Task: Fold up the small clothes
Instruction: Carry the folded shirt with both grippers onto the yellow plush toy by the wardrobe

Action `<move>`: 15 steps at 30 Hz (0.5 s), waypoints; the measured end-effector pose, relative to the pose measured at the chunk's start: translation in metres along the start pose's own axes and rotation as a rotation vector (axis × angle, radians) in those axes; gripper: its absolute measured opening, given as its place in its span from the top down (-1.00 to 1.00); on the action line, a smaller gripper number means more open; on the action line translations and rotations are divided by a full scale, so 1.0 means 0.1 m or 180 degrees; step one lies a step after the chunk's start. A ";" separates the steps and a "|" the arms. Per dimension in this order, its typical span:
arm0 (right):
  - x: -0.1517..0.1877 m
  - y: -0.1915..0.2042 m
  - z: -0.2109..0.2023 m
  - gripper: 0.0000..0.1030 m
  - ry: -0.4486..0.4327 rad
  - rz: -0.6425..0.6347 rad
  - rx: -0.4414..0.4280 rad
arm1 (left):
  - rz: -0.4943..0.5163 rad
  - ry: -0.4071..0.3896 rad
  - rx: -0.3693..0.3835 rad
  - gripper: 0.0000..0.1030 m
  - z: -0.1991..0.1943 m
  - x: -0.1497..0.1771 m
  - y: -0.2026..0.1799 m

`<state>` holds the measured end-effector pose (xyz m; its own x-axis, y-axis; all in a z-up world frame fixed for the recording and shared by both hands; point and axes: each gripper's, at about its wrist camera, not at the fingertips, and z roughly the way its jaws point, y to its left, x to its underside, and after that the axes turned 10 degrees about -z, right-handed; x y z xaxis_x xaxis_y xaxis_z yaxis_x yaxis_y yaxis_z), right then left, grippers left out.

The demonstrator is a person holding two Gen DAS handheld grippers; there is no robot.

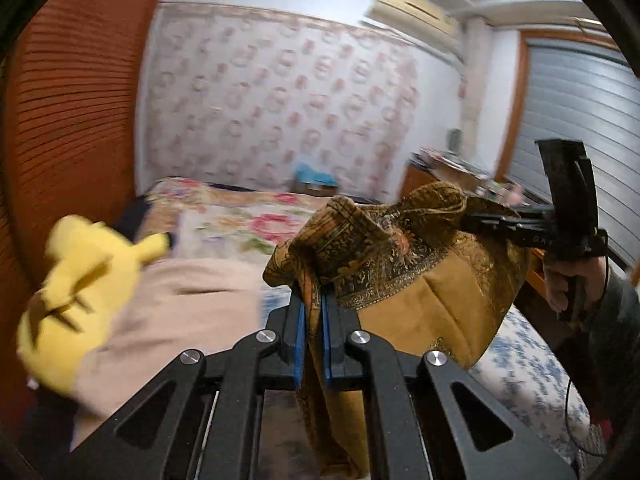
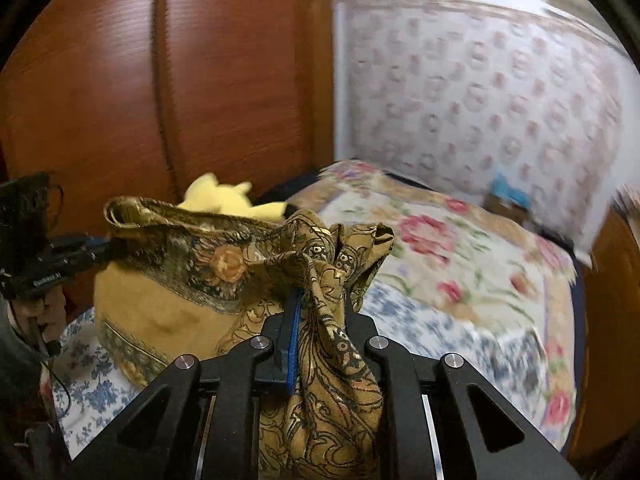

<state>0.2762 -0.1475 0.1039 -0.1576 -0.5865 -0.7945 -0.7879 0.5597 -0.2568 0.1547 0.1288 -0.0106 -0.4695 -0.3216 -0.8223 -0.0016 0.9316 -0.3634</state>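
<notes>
Above a bed (image 1: 532, 376) spread with a floral quilt (image 2: 472, 264) and a blue-flowered sheet (image 2: 432, 332), a gold-brown patterned cloth (image 1: 420, 280) hangs stretched between two hand-held grippers, clear of the bedding. A red-brown wardrobe (image 2: 224, 80) stands behind, beside a wall papered in a faded pink print (image 1: 280, 92). A yellow plush toy (image 1: 76, 292) lies on a beige blanket (image 1: 184, 312) at the bed's far side from the window blinds (image 1: 576, 120).

The left gripper (image 1: 314, 300) tilts slightly downward, its blue-padded jaws closed almost together on a bunched corner of the cloth, which trails down between the fingers toward the camera. The right gripper (image 2: 316, 304) points down a little more steeply and likewise pinches a gathered corner, the fabric draping over its fingers and hiding one pad; its jaws stand nearly closed on the bunch.

In the left wrist view the person's right hand (image 1: 568, 280) wraps the pistol grip of its tool, sleeve at the frame's edge, holding it at about the level of the cloth's top edge. Both views are blurred.
</notes>
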 end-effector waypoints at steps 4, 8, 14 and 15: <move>-0.46 0.32 0.44 0.69 0.0078 -0.0360 -0.0122 | -0.0195 -0.0109 -0.0234 0.85 -0.16 0.08 0.47; -0.92 0.61 0.91 0.69 0.0100 -0.0664 -0.0226 | -0.0394 -0.0102 -0.0397 0.85 -0.22 0.21 0.85; -1.38 0.88 1.73 0.69 0.0226 -0.1040 -0.0250 | -0.0557 0.0073 -0.0634 0.86 -0.14 0.45 1.14; -1.43 0.92 1.84 0.69 0.0245 -0.1087 -0.0254 | -0.0577 0.0094 -0.0656 0.86 -0.13 0.47 1.18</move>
<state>0.3360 0.0954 0.0928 0.0809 -0.7760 -0.6256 -0.8464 0.2779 -0.4542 0.1213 0.2259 -0.0866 -0.4707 -0.4840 -0.7377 -0.2663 0.8750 -0.4042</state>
